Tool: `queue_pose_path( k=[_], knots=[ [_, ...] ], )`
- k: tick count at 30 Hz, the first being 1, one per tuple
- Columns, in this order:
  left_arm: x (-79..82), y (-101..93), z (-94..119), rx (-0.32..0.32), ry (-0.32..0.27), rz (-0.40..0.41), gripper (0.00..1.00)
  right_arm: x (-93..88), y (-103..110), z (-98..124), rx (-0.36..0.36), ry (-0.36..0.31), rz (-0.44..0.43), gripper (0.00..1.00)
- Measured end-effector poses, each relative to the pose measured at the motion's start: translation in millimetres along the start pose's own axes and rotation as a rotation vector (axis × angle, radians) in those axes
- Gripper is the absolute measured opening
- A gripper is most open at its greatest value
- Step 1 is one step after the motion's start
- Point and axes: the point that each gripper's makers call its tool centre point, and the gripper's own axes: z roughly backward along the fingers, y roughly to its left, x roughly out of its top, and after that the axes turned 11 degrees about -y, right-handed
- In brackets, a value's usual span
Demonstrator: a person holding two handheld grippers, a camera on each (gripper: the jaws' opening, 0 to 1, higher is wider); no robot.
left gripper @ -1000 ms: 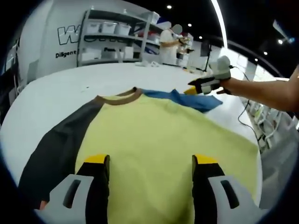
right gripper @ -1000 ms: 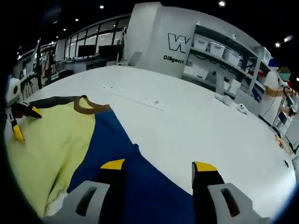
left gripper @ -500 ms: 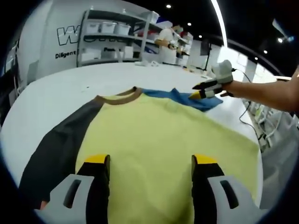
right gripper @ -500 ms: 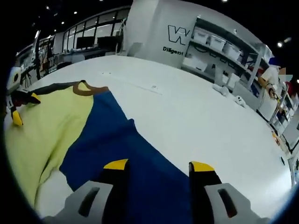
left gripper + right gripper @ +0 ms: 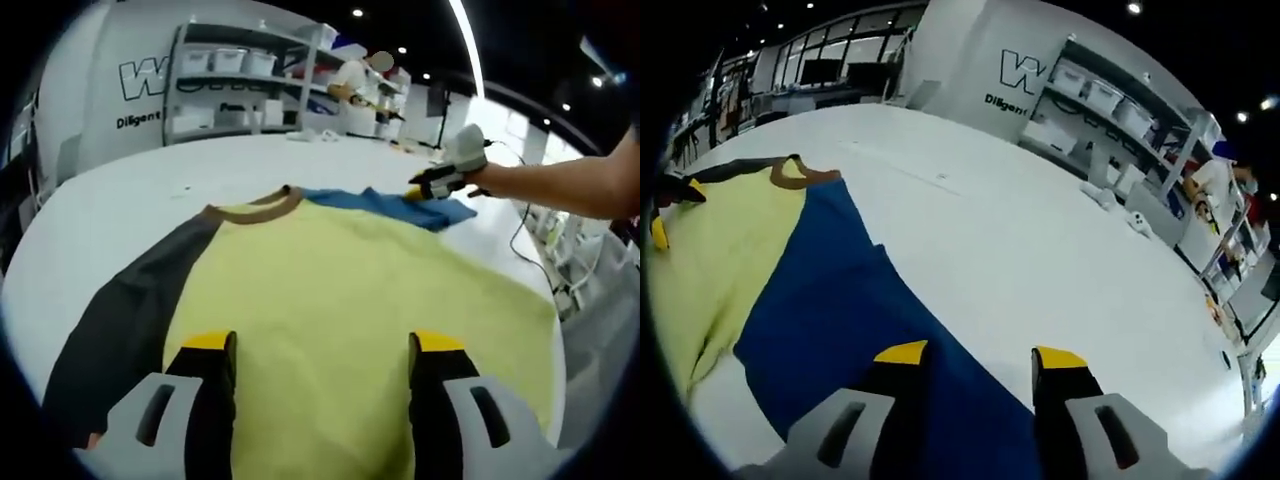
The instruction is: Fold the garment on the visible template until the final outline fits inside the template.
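Observation:
A shirt lies flat on the white table [image 5: 120, 190]: yellow body [image 5: 330, 270], brown collar [image 5: 255, 208], dark grey sleeve [image 5: 120, 310] and blue sleeve [image 5: 400, 205]. My left gripper [image 5: 323, 345] is open low over the yellow body near the hem, with nothing between its fingers. The right gripper [image 5: 430, 187], held on a person's arm, hovers at the blue sleeve. In the right gripper view the blue sleeve [image 5: 830, 320] runs under my open right gripper [image 5: 980, 355], whose yellow-tipped jaws straddle the cloth. The yellow body [image 5: 720, 250] and the collar [image 5: 800, 175] lie to its left.
The white table [image 5: 1040, 240] stretches wide beyond the sleeve. Shelving with boxes [image 5: 240, 85] and people stand far behind the table. A cable [image 5: 525, 240] hangs past the table's right edge. Small items [image 5: 1135, 220] lie near the far side.
The right gripper has moved further along the blue sleeve and lower over it, and its jaws stand a little closer together. The left gripper has stayed put.

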Motion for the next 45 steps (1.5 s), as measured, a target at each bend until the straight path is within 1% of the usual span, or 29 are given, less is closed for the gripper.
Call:
queue_pose_path(
  k=[3, 6, 8, 11, 13, 14, 15, 17, 18, 22, 26, 32, 38, 42, 45],
  knots=[
    [-0.1, 0.0, 0.4, -0.001, 0.002, -0.002, 0.64, -0.4, -2.3, -1.9, 0.003, 0.006, 0.001, 0.39],
    [-0.2, 0.5, 0.2, 0.000, 0.002, -0.003, 0.64, 0.5, -8.2, -6.6, -0.006, 0.017, 0.036, 0.39],
    [-0.2, 0.3, 0.1, 0.000, 0.002, -0.004, 0.64, 0.9, -13.7, -8.8, -0.020, 0.024, 0.074, 0.40],
    [-0.2, 0.7, -0.1, 0.000, 0.003, -0.006, 0.64, -0.3, -21.4, -11.5, -0.046, 0.035, 0.069, 0.42],
    [-0.2, 0.7, 0.1, 0.000, 0.005, -0.006, 0.64, 0.0, -22.1, -9.4, -0.055, 0.045, 0.042, 0.46],
    [-0.2, 0.6, 0.2, 0.000, 0.006, -0.005, 0.65, 0.6, -20.4, -7.8, -0.054, 0.040, 0.021, 0.49],
    [-0.1, 0.2, 0.4, 0.001, 0.006, -0.003, 0.65, 3.9, -18.6, -4.7, -0.057, 0.016, 0.004, 0.51],
    [0.2, -0.5, 0.5, 0.001, 0.006, 0.001, 0.65, 10.2, -16.2, 2.1, -0.058, -0.018, 0.002, 0.50],
    [0.4, -0.9, 0.5, 0.000, 0.005, 0.004, 0.65, 11.6, -14.8, 5.0, -0.056, -0.021, 0.002, 0.50],
    [1.6, -3.6, 1.1, -0.003, 0.000, 0.011, 0.66, 24.2, -13.5, 15.7, -0.054, -0.070, 0.005, 0.51],
    [2.3, -7.3, 1.8, -0.011, 0.001, 0.016, 0.66, 34.8, -13.8, 23.3, -0.054, -0.096, 0.010, 0.51],
    [3.4, -11.6, 3.7, -0.018, 0.007, 0.016, 0.65, 42.1, -10.1, 29.2, -0.048, -0.115, 0.009, 0.50],
    [11.7, -16.5, 9.0, -0.020, -0.013, 0.007, 0.65, 54.0, -3.9, 39.5, -0.039, -0.151, 0.011, 0.51],
    [14.8, -21.5, 16.0, -0.021, -0.021, -0.001, 0.65, 62.9, 4.9, 52.8, -0.030, -0.186, 0.002, 0.51],
    [16.1, -27.2, 23.8, -0.023, -0.025, -0.014, 0.65, 64.9, 11.6, 63.2, -0.024, -0.204, 0.005, 0.51]
  ],
)
